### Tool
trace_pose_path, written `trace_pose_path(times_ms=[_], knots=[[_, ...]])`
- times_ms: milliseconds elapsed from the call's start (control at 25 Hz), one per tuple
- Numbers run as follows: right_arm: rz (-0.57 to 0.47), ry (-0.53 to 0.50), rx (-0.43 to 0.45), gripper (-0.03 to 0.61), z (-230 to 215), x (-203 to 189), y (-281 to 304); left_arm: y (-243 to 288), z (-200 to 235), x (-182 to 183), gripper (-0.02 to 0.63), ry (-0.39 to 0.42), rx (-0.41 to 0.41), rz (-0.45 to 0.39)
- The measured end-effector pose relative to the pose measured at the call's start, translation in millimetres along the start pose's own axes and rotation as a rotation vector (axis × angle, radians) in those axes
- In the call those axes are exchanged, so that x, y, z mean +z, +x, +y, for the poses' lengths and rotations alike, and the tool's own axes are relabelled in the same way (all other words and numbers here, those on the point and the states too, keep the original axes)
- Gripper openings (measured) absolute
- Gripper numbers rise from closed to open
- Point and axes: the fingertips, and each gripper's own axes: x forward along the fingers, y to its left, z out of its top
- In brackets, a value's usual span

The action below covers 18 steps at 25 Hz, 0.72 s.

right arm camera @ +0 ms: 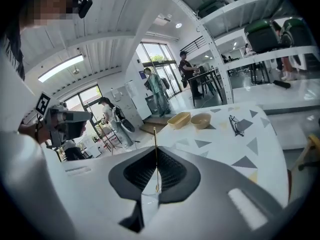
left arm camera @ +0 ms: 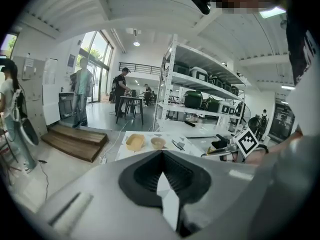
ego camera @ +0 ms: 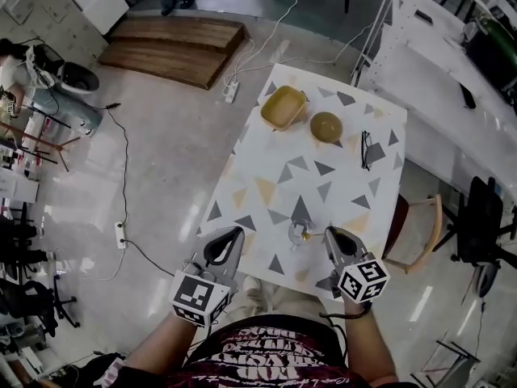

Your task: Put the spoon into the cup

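A clear glass cup (ego camera: 299, 233) stands near the front edge of the triangle-patterned table (ego camera: 339, 192). My right gripper (ego camera: 329, 235) is just right of it, shut on a thin golden spoon (ego camera: 308, 234) whose free end reaches the cup's rim. In the right gripper view the spoon (right arm camera: 154, 141) sticks up from the closed jaws of the right gripper (right arm camera: 155, 159). My left gripper (ego camera: 235, 234) hovers off the table's left front corner, shut and empty. The left gripper (left arm camera: 162, 159) view shows the right gripper (left arm camera: 227, 149) holding the spoon (left arm camera: 221, 152). The cup is hidden in both gripper views.
A yellow tray (ego camera: 283, 107) and a tan bowl (ego camera: 325, 126) sit at the table's far end, with black glasses (ego camera: 366, 149) to their right. A wooden chair (ego camera: 420, 233) stands at the table's right. Shelving (ego camera: 420, 63) lies beyond. Cables (ego camera: 125, 217) cross the floor at left.
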Motion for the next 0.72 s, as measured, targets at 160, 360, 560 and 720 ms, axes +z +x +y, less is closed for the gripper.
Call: trace_pose_path(times_ms=[160, 360, 560, 720], knots=[[0.037, -0.027, -0.023, 0.034, -4.4, -14.4, 16.5, -1.1, 2.7, -8.1, 0.000, -0.011, 0.008, 0.014], [0.064, -0.041, -0.053, 0.034, -2.9, -28.6, 31.1, -14.6, 11.3, -4.8, 0.000, -0.007, 0.031, 0.002], [0.081, -0.009, -0.123, 0.035, -8.2, -47.9, 32.5, -43.2, 14.6, 2.6, 0.000, 0.001, 0.038, -0.032], [0.074, 0.016, -0.162, 0.224, -6.9, -54.3, 25.5, -72.1, 16.8, 3.6, 0.000, 0.021, 0.038, -0.063]])
